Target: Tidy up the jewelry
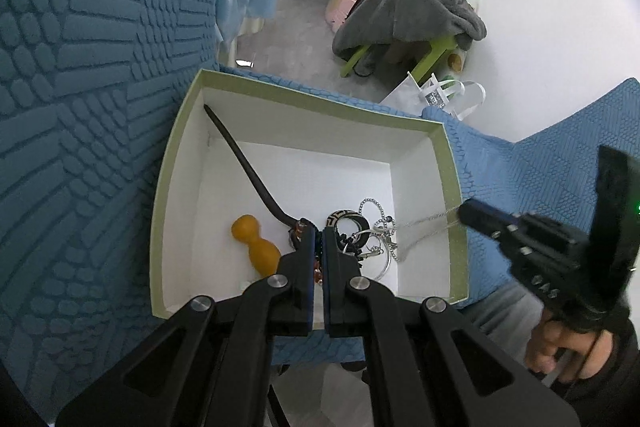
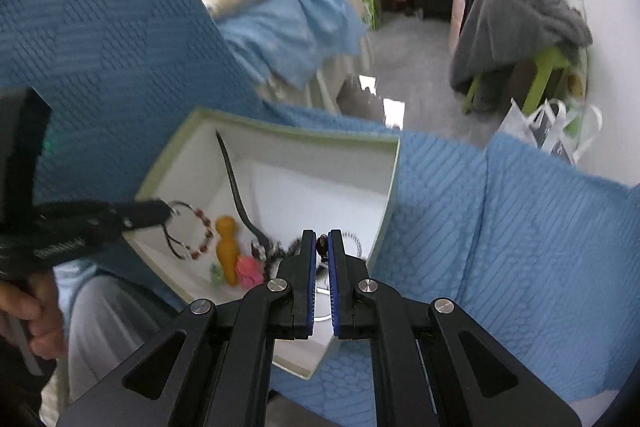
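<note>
A green-rimmed white box [image 1: 182, 131] lies on blue bedding and holds jewelry: a black cord [image 1: 248, 167], an orange gourd pendant [image 1: 256, 247], a patterned ring [image 1: 347, 223], and silver hoops and chains [image 1: 380, 239]. My left gripper [image 1: 317, 233] is shut on a beaded bracelet [image 2: 196, 231], which hangs over the box's left side in the right wrist view. My right gripper [image 2: 320, 239] is shut on a thin silver chain [image 1: 424, 223] with a dark bead [image 2: 321, 242] between its jaws, at the box's right rim [image 1: 458, 227].
Blue textured bedding [image 1: 92, 75] surrounds the box. A pink flower piece [image 2: 249, 269] lies in the box [image 2: 280, 131] beside the gourd [image 2: 227, 247]. A chair draped with grey clothes [image 1: 404, 11] and a white bag [image 1: 440, 95] stand on the floor beyond.
</note>
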`<state>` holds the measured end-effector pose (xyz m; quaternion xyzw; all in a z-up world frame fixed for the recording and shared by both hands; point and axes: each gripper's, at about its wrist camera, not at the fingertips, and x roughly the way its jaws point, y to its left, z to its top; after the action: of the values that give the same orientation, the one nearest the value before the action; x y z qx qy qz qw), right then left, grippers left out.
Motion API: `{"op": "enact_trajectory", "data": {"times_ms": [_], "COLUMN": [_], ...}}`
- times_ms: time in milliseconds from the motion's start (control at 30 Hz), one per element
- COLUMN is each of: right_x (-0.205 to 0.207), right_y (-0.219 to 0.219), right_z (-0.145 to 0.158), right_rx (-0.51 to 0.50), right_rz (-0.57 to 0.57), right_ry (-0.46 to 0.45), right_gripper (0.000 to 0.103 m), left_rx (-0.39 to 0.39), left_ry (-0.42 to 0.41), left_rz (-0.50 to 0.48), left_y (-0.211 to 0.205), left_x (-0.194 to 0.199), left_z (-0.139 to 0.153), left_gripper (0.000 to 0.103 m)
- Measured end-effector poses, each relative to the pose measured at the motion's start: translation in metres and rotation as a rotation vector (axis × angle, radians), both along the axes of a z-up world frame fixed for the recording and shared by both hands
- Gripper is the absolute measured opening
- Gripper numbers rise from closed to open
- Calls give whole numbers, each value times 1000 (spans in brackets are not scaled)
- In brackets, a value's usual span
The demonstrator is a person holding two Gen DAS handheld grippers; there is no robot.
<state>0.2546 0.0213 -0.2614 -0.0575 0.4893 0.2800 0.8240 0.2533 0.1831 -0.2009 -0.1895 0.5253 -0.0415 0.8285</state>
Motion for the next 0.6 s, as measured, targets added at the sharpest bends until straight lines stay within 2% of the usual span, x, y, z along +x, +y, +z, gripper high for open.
{"op": "enact_trajectory", "data": {"times_ms": [100,133,200,267,300,367,433,500,600], "right_x": [-1,-2,-4,-7,-8,-15,-24,-34,-50], "right_y": [-2,-3,-4,-7,-8,-12,-17,-22,-31], "right_z": [1,5,16,32,41,63,89,115,152], "right_rx": [10,13,24,39,47,69,86,104,137], "right_rz": [-8,-10,-10,-11,-12,-17,-23,-26,-32], "right_ry": [23,18,-7,-40,-57,-103,-160,-219,-287], "right_gripper": [9,15,20,21,22,27,37,40,43], "left_rx": [21,25,27,36,37,45,79,105,133], "left_ry": [12,11,-1,-17,-26,-55,-110,-149,-212], "left_rz": [2,1,3,11,12,7,-10,-21,-27], "left_y": [-1,-1,-3,-5,-6,-10,-17,-23,-31], "left_x": [-3,-4,-7,-8,-9,-14,-23,-30,-45], "left_z": [4,6,16,30,37,56,80,99,130], "left_gripper": [2,2,3,3,5,19,35,40,42]}}
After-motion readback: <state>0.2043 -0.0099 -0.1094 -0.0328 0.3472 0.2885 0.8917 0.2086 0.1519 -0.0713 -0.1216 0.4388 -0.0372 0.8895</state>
